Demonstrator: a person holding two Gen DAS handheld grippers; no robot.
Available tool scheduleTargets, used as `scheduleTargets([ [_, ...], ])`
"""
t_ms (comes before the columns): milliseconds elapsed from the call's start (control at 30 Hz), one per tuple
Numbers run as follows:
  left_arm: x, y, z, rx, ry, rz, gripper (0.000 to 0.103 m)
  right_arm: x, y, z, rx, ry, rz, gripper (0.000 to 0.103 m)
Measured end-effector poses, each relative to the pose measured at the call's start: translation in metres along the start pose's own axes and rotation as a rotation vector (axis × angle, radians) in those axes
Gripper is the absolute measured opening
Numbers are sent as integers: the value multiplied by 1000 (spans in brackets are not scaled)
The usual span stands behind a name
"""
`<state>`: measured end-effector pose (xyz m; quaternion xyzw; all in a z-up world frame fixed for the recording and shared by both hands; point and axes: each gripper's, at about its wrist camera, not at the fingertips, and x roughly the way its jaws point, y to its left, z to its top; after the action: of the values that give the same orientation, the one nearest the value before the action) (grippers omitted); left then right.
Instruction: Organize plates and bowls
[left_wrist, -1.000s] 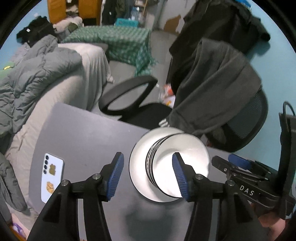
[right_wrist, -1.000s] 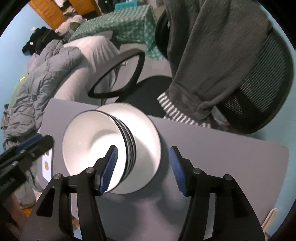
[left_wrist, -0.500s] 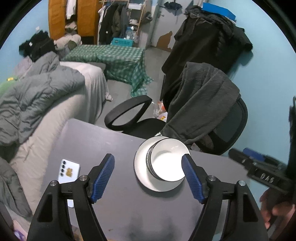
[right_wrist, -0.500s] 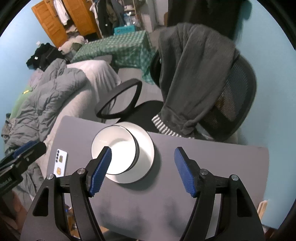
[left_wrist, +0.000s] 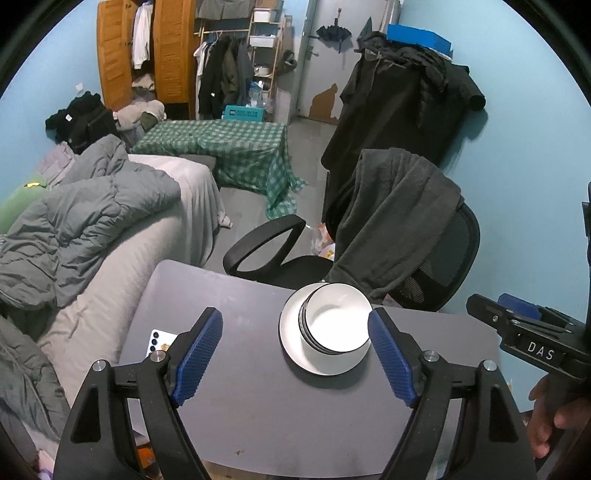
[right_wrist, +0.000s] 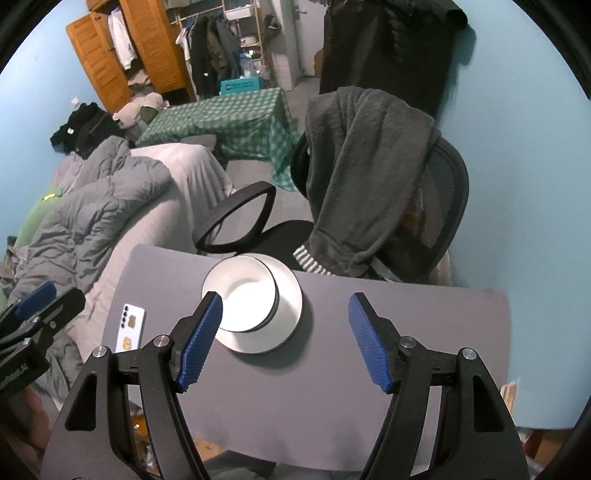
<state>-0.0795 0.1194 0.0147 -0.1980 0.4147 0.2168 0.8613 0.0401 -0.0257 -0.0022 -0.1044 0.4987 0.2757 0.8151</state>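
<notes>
Place: a lived-in bedroom in a home, blue walls.
Sleeping: bed (left_wrist: 122, 258) at left of the frame, rumpled grey duvet (left_wrist: 81, 221) on it.
Storage: orange louvred wardrobe (left_wrist: 162, 51) at upper left, doors open; clothes rail (left_wrist: 225, 70) of dark coats beside it.
Seating: black mesh office chair (left_wrist: 443, 266), grey garment (left_wrist: 399, 206) draped over its back.
Work surface: grey table (left_wrist: 258, 406) at bottom centre, phone (left_wrist: 160, 341) lying on it.
Exit: grey door (left_wrist: 332, 55) at upper centre.
</notes>
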Motion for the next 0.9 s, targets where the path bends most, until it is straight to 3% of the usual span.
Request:
scheduleTargets([
  [900, -22, 7, -8, -3, 8, 2, 83, -13, 11, -10, 23, -24, -8, 70],
])
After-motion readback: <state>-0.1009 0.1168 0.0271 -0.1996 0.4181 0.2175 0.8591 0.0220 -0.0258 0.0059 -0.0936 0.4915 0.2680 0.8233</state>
